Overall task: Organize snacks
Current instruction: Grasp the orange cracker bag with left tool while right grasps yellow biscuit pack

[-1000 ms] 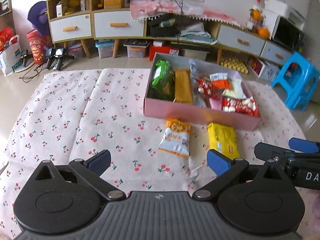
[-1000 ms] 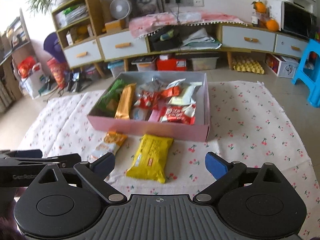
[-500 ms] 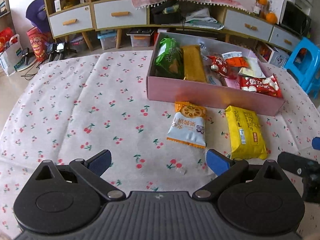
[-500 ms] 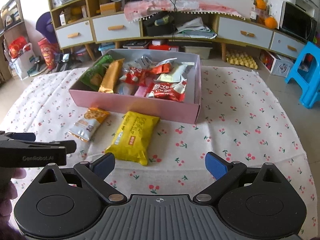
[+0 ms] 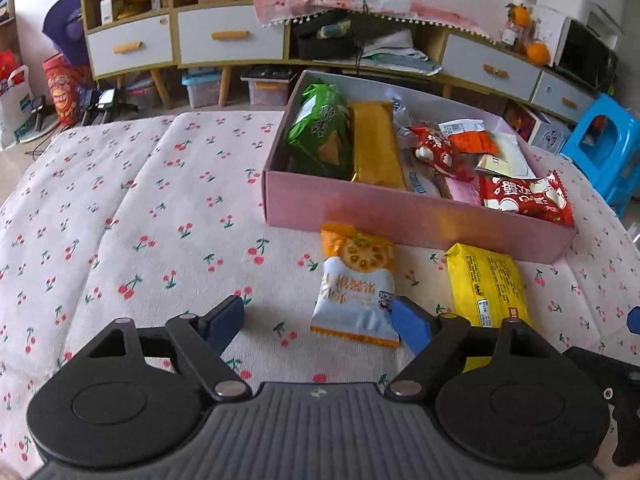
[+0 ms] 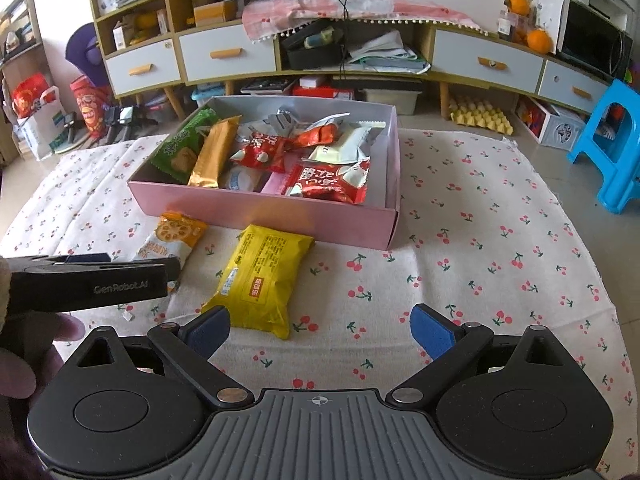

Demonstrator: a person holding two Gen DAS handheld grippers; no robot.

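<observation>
A pink box [image 5: 400,212] [image 6: 256,208] holding several snack packs sits on a cherry-print cloth. In front of it lie an orange-and-white cracker pack [image 5: 356,284] [image 6: 172,240] and a yellow pack [image 5: 488,288] [image 6: 264,276]. My left gripper [image 5: 320,322] is open and empty, just short of the cracker pack, whose near end lies between the fingertips. My right gripper [image 6: 320,326] is open and empty, its left fingertip close to the yellow pack's near end. The left gripper's side [image 6: 88,280] shows in the right wrist view.
The cherry-print cloth [image 5: 140,220] [image 6: 500,260] covers the floor. Behind stand low cabinets with drawers [image 6: 228,56], a blue plastic stool [image 6: 616,144] at right, an egg tray [image 6: 480,116] and bags [image 5: 16,104] at left.
Both grippers have moved forward and lower toward the two loose packs, which now look larger. Both stay open. The packs and the box have not moved.
</observation>
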